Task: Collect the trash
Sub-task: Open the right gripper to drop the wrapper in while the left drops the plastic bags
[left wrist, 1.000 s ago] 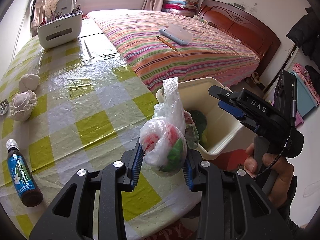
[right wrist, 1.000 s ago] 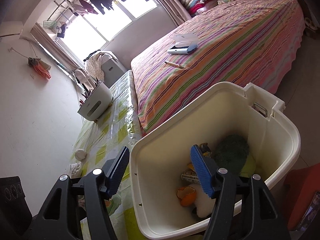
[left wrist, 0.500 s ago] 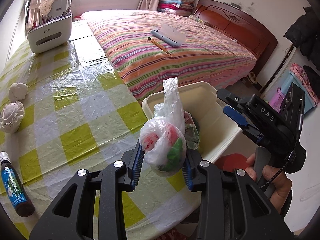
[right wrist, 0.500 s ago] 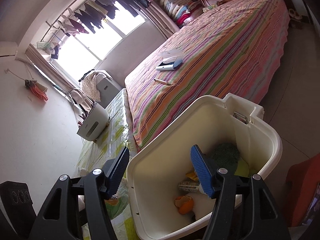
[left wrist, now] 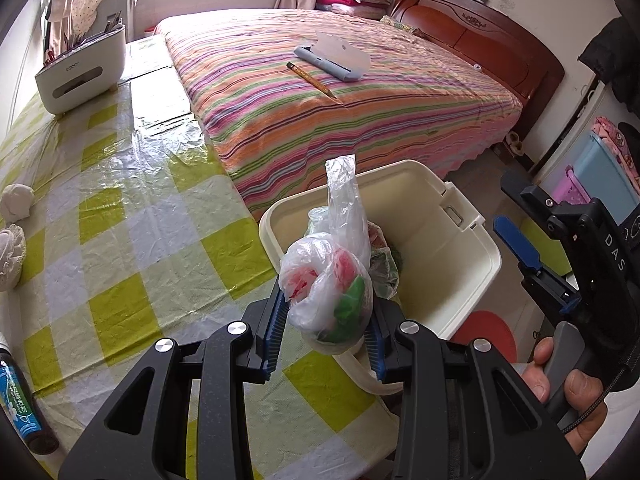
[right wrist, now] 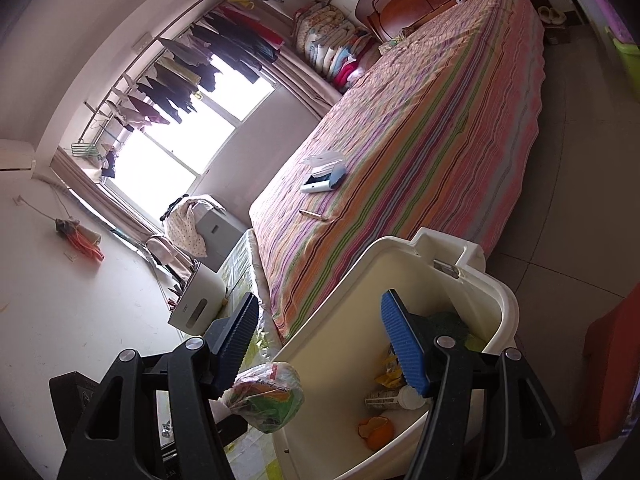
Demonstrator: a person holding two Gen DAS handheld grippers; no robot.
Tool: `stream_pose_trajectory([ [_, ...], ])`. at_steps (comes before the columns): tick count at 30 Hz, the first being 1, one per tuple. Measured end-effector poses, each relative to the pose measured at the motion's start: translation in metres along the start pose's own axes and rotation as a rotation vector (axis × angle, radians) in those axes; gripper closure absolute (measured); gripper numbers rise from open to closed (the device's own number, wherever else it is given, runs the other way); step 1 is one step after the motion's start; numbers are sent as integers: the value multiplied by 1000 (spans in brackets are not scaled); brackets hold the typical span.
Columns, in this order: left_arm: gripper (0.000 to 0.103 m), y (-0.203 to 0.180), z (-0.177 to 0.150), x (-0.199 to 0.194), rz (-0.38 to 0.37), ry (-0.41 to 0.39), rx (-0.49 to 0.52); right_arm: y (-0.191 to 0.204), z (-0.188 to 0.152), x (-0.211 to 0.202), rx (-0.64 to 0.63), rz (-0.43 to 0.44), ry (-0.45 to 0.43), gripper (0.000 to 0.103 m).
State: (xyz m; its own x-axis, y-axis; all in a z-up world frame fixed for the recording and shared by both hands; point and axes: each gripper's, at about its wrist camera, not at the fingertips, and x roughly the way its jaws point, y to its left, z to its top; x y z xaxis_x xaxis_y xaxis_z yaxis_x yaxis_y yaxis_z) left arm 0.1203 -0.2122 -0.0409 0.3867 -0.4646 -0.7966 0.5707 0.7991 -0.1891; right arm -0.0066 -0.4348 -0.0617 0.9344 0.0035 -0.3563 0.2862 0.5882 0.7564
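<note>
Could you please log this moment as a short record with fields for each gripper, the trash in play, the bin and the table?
left gripper: shut on the plastic bag of trash, held at the near rim of the bin
right gripper: open, holding nothing, aimed over the bin
bin: cream, lid off, beside the table and the bed
bin contents: orange peel, small bottle, something green
table: checked cloth under clear plastic; dark bottle at its near left

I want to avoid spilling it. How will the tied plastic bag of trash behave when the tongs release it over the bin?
The plastic bag looks soft: it bulges between the left tongs, so it should drop without rolling. Its thin film seems slippery. The white bin already holds scraps, likely cushioning it.
</note>
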Motion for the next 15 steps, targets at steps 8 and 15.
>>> stream_pose_trajectory([
  [8,69,-12,7,14,9,19,8,-1,1,-1,10,14,12,41],
  [15,69,-20,11,21,13,30,13,-1,0,-1,7,20,17,41],
])
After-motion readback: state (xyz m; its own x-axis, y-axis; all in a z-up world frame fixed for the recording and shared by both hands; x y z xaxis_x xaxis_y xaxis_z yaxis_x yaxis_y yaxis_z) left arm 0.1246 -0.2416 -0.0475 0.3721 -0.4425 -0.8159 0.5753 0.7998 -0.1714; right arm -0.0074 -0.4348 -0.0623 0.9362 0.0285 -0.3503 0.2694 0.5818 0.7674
